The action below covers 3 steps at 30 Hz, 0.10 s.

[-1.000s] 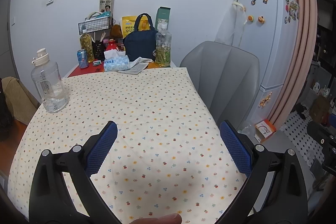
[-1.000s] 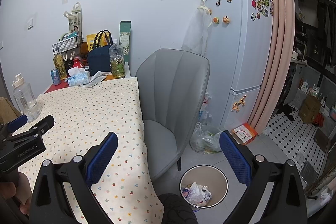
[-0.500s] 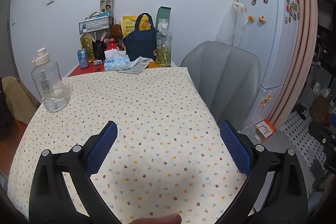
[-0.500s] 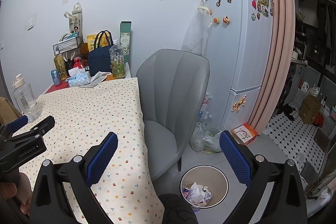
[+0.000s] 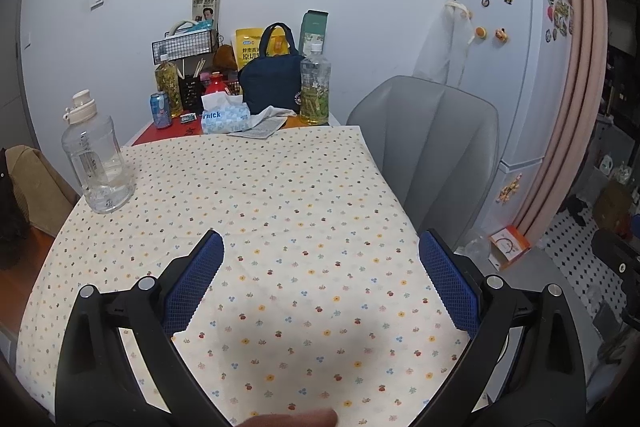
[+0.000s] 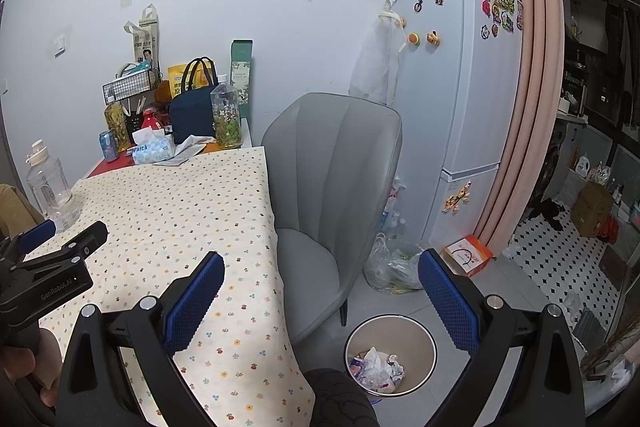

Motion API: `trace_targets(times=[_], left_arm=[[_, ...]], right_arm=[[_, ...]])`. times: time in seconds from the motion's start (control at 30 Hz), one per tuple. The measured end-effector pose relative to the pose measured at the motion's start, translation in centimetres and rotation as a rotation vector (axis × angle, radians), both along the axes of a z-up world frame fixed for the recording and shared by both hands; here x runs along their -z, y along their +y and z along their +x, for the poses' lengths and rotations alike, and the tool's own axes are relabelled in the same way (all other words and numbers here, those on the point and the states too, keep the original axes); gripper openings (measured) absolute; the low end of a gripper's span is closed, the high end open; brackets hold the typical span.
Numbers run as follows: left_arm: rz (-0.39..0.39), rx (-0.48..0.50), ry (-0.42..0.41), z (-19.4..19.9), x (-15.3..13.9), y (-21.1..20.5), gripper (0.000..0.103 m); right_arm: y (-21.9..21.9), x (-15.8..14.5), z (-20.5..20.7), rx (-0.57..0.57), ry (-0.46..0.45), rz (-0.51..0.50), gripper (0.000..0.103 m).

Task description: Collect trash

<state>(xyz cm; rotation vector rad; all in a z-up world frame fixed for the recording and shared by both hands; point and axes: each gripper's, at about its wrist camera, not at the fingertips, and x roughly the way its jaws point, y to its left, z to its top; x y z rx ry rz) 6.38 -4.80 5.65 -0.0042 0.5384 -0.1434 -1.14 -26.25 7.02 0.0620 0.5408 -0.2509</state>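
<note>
My left gripper (image 5: 320, 251) is open and empty, held above the flowered tablecloth (image 5: 280, 203); it also shows at the left of the right wrist view (image 6: 60, 231). My right gripper (image 6: 320, 267) is open and empty, held past the table's right edge above the floor. A round waste bin (image 6: 354, 337) with crumpled paper and wrappers (image 6: 376, 367) in it stands on the floor below the right gripper. I see no loose trash on the cloth.
A large clear water bottle (image 5: 96, 163) stands at the table's left. A tissue pack (image 5: 224, 119), a can (image 5: 160, 110), a tea bottle (image 5: 315, 87) and a navy bag (image 5: 272, 79) crowd the far end. A grey chair (image 6: 336, 179), fridge (image 6: 472, 99) and plastic bag (image 6: 392, 267) stand right.
</note>
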Motion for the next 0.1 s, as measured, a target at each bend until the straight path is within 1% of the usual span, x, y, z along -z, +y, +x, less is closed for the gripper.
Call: trace_targets(times=[0.1], left_arm=[[-0.004, -0.008, 0.007, 0.16, 0.29, 0.29, 0.097]], right_arm=[[0.24, 0.27, 0.22, -0.006, 0.007, 0.006, 0.095]])
